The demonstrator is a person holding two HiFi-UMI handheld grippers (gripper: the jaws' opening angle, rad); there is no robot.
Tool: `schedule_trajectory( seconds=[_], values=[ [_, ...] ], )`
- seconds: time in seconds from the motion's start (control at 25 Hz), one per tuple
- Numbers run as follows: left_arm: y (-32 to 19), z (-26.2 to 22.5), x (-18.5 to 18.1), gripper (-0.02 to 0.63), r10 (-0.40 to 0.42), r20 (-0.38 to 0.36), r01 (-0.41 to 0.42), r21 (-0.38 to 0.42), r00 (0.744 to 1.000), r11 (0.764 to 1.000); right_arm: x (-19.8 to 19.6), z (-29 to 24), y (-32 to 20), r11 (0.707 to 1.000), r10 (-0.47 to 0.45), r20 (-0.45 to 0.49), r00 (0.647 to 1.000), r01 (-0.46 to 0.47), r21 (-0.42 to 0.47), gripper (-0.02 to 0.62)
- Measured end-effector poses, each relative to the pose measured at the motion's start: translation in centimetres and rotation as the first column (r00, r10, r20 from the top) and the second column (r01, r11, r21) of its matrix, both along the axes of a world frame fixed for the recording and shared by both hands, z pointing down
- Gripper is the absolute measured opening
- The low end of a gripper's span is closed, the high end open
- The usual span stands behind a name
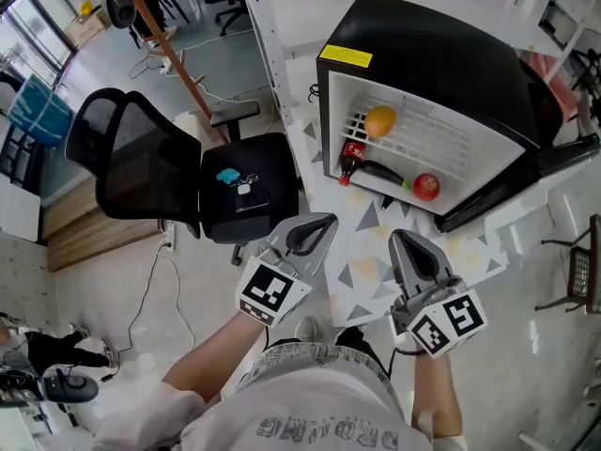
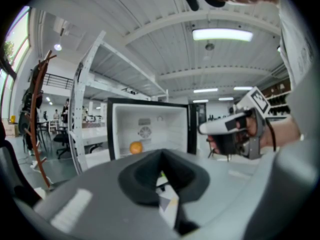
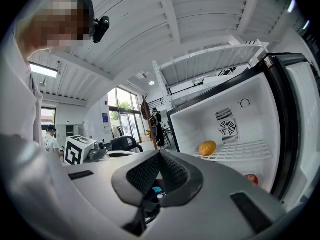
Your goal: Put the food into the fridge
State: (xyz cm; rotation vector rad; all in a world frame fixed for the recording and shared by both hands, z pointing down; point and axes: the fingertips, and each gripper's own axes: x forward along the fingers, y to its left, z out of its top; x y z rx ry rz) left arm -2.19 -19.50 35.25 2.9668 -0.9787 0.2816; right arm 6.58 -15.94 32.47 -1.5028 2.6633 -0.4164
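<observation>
A small black fridge (image 1: 441, 54) stands open on the floor, its white inside facing me. An orange (image 1: 380, 120) lies on the wire shelf. Below it are a cola bottle (image 1: 352, 161), a dark long vegetable (image 1: 383, 173) and a red apple (image 1: 426, 187). My left gripper (image 1: 315, 228) and right gripper (image 1: 406, 242) hover side by side in front of the fridge, both shut and empty. The left gripper view shows its closed jaws (image 2: 161, 156), the orange (image 2: 135, 147) and the right gripper (image 2: 235, 126). In the right gripper view are its closed jaws (image 3: 160, 156), the orange (image 3: 207, 148) and the apple (image 3: 251, 178).
A black office chair (image 1: 141, 167) with small items on its seat stands left of the fridge. The fridge door (image 1: 507, 191) hangs open to the right. A white shelf post (image 1: 268, 45) rises behind, and a cable (image 1: 155, 280) trails on the floor.
</observation>
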Motion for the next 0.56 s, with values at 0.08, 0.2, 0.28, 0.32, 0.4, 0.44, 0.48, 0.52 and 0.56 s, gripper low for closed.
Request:
schedule_trajectory(
  seconds=[0.08,0.2,0.28,0.32,0.4,0.44,0.48,0.52,0.56],
  values=[
    [-0.01,-0.02,-0.05,0.008,-0.003,0.001,0.003,0.0,1.0,1.0,-0.01,0.01,0.02,1.0,-0.002,0.002,1.0,0.002,0.0,0.0],
    [-0.07,0.04,-0.18,0.008,-0.005,0.003,0.005,0.003,1.0,1.0,0.02,0.01,0.02,1.0,-0.004,0.004,1.0,0.004,0.001,0.0],
    [-0.11,-0.05,-0.23,0.008,-0.007,0.002,0.007,0.005,1.0,1.0,0.02,0.02,0.01,1.0,-0.005,0.004,1.0,0.005,0.001,0.0],
    [-0.15,-0.09,-0.28,0.008,-0.008,0.002,0.008,0.007,1.0,1.0,0.01,0.02,0.0,1.0,-0.005,0.004,1.0,0.005,0.001,0.0],
    [-0.23,-0.15,-0.35,0.008,-0.01,0.003,0.01,0.008,1.0,1.0,-0.04,0.0,-0.02,1.0,-0.007,0.002,1.0,0.007,0.001,0.0],
    [-0.25,-0.19,-0.35,0.008,-0.01,0.003,0.01,0.009,1.0,1.0,-0.04,-0.01,-0.03,1.0,-0.008,0.002,1.0,0.008,0.001,0.0],
    [-0.28,-0.23,-0.32,0.008,-0.009,0.003,0.009,0.01,1.0,1.0,-0.03,-0.01,-0.05,1.0,-0.008,0.001,1.0,0.008,0.001,0.0],
    [-0.3,-0.25,-0.29,0.008,-0.008,0.003,0.008,0.011,1.0,1.0,-0.02,-0.02,-0.08,1.0,-0.008,0.0,1.0,0.008,0.001,0.0],
    [-0.31,-0.26,-0.25,0.008,-0.007,0.002,0.007,0.011,1.0,1.0,-0.01,-0.02,-0.1,1.0,-0.008,-0.001,1.0,0.008,0.001,0.0]
  ],
)
